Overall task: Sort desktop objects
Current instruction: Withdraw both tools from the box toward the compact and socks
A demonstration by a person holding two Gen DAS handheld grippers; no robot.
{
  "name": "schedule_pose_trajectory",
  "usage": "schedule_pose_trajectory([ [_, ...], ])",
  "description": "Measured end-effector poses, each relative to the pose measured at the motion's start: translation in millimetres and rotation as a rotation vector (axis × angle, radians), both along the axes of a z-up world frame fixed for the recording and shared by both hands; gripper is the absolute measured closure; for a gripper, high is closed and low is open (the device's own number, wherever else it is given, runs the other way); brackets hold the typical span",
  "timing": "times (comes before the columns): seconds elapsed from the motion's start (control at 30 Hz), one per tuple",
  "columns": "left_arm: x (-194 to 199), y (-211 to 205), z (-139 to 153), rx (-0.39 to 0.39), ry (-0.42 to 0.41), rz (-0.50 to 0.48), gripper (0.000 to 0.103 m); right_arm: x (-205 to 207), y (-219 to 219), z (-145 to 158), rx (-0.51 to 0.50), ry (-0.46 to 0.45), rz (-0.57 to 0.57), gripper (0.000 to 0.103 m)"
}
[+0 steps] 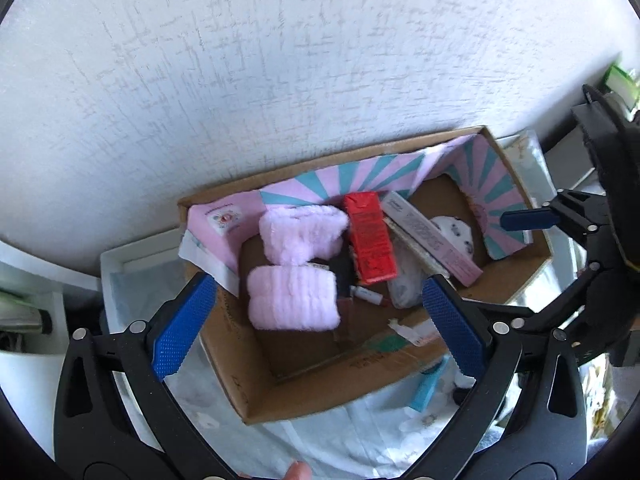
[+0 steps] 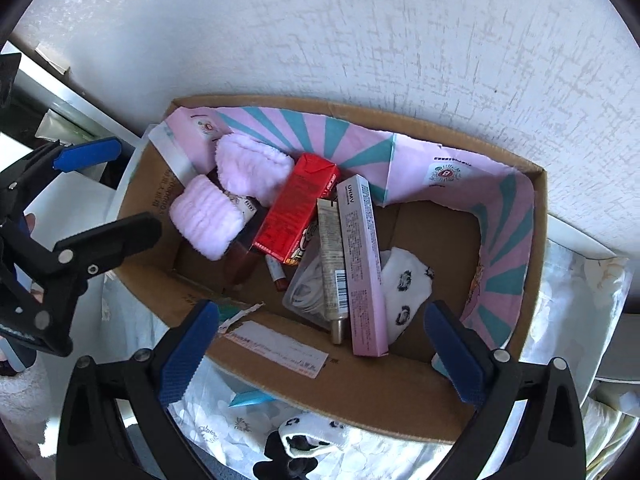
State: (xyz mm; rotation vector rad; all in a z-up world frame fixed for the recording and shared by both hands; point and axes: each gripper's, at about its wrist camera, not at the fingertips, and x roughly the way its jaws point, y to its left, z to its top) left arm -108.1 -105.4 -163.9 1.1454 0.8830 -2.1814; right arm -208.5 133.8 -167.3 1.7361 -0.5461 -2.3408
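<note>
The left gripper (image 1: 320, 312) hangs above the box (image 1: 256, 364), jaws spread wide with nothing between them. Just past its left finger lie two pink fluffy rolls (image 1: 294, 298), one behind the other. Ahead of its middle stands a red carton (image 1: 370, 240), and a pink flat pack (image 1: 436, 242) leans to the right of that. The right gripper (image 2: 322, 350) is over the same box (image 2: 360, 396), jaws equally wide and empty. Between its fingers lie a tube (image 2: 332, 268) and the pink pack (image 2: 362, 264); a white sock (image 2: 404, 288) rests nearer its right finger.
</note>
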Motion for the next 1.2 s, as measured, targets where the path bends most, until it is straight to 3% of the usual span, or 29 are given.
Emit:
schedule_pose_trajectory([
  [0.33,19.5,29.1,29.6,-0.036,0.051,0.017,0.000,27.8,-5.1,29.0,0.019,0.030,0.000,0.001],
  [0.53,35.4,47.5,40.5,-0.061,0.040,0.057,0.000,66.5,-3.4,57.3,0.036,0.102,-0.045,0.000],
  [0.73,55.3,73.6,48.9,-0.096,0.045,0.126,0.000,108.9,-18.3,71.8,0.098,0.126,0.004,0.000],
  [0.97,54.8,106.9,39.3,-0.103,0.010,0.152,0.000,146.8,-23.6,59.3,0.092,0.125,0.000,0.001],
  [1.2,34.9,125.9,5.5,-0.004,0.025,0.148,0.000,169.7,-26.1,29.2,0.071,0.086,-0.005,0.000],
])
